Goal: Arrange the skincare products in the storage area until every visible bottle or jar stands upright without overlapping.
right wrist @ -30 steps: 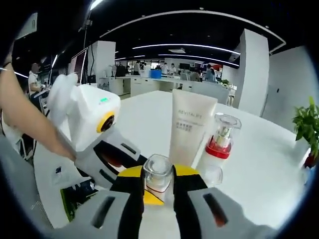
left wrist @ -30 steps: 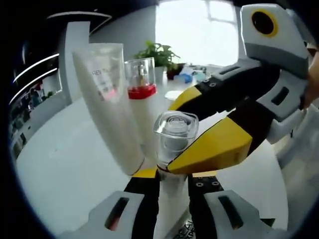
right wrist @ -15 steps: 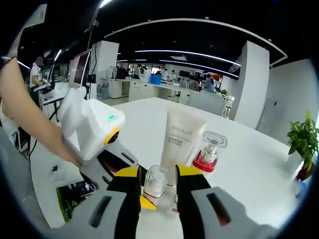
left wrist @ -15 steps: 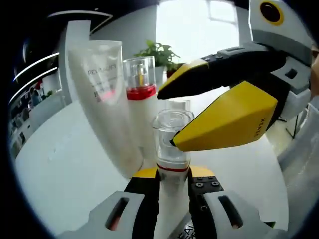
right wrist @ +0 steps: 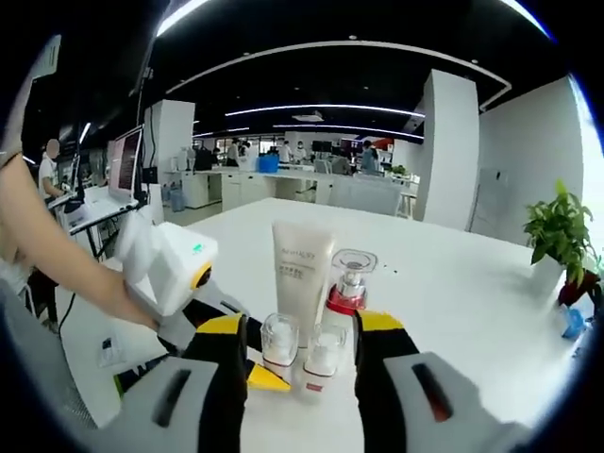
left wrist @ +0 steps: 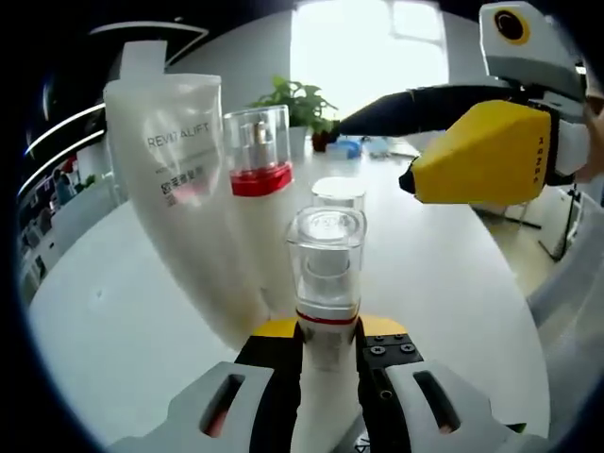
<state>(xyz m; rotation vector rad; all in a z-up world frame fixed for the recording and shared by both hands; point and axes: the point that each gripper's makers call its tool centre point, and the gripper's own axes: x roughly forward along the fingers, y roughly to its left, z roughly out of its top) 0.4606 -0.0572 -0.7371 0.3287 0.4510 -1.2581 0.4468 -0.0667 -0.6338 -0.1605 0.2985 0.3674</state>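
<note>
**A:** What is hard to make out?

**B:** In the left gripper view the left gripper (left wrist: pixel 325 347) hides the lower body of the clear-capped bottle (left wrist: pixel 327 274) it is clamped on, and whether that bottle's base meets the white table (left wrist: pixel 113 321) cannot be told. A second small bottle (left wrist: pixel 338 193) shows just its cap behind it.

**A:** Any writing?

**B:** The white tube (left wrist: pixel 179 198) reads "REVITALIFT" with smaller print beneath, too fine to read. It stands upright just beside the red-collared pump bottle (left wrist: pixel 257 160); they look to touch, though the fisheye may deceive.

**A:** And the other gripper?

**B:** The right gripper (right wrist: pixel 300 344) hangs with its jaws spread, grasping nothing. The four products stand upright in a tight cluster beyond it, near the table's near edge.

**A:** Room to move?

**B:** Wide bare tabletop runs behind and to the right of the cluster, out to a potted plant (right wrist: pixel 559 231) at the far edge. A person's forearm (right wrist: pixel 57 250) reaches in at the left.
</note>
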